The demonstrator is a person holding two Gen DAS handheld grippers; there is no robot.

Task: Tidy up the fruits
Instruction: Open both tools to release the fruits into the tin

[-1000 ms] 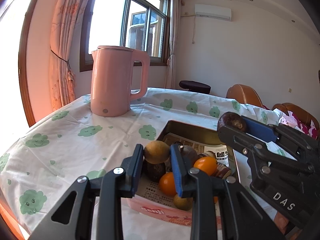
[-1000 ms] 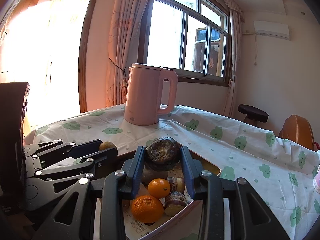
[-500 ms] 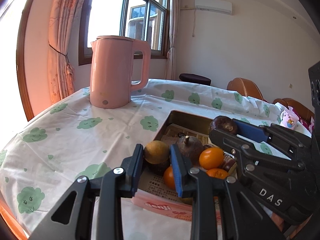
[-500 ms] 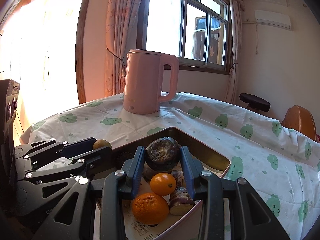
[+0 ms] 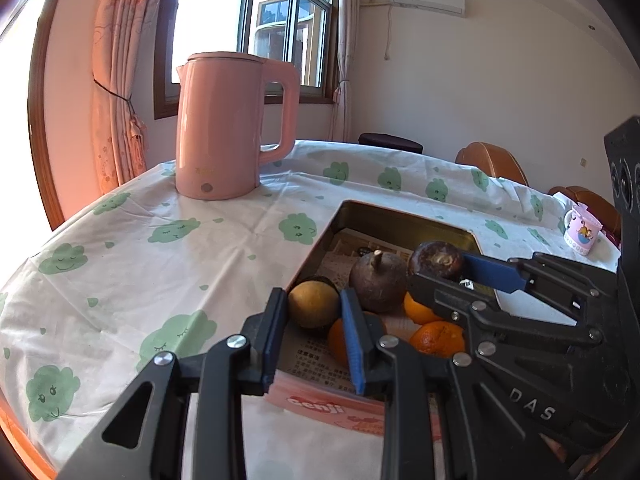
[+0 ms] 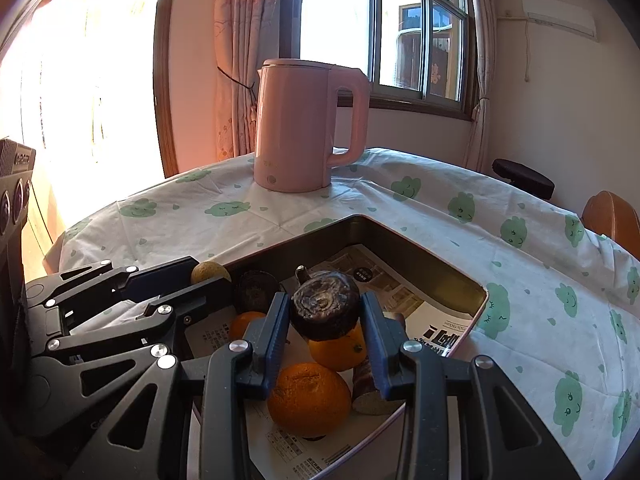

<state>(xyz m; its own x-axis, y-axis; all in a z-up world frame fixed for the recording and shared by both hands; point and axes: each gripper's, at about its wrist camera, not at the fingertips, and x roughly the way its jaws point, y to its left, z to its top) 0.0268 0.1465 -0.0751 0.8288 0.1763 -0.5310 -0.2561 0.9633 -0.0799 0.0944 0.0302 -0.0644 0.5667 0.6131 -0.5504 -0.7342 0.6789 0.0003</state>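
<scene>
- left gripper [image 5: 314, 310] clenched on yellow-brown fruit [image 5: 313, 304]; left view alone shows pink mug [image 5: 581, 235]
- right gripper [image 6: 324, 316] grips dark brown fruit [image 6: 325, 311] over tin tray [image 6: 424, 258]

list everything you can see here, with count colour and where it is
kettle: 1, pink, far side of the table by the window
tablecloth: 1, white with green clouds, over the table
tin tray: 1, metal, paper-lined, on the cloth under both grippers
oranges: at least 3, orange, in the tray
dark round fruit with stem: 1, brown, in the tray
yellow-brown fruit: 1, gripped by the left gripper
dark wrinkled fruit: 1, brown-purple, gripped by the right gripper
mug: 1, pink, far right on the table
chairs: 2, orange-brown, behind the table
left gripper: black, blue fingers, shut
right gripper: black, blue fingers, shut
</scene>
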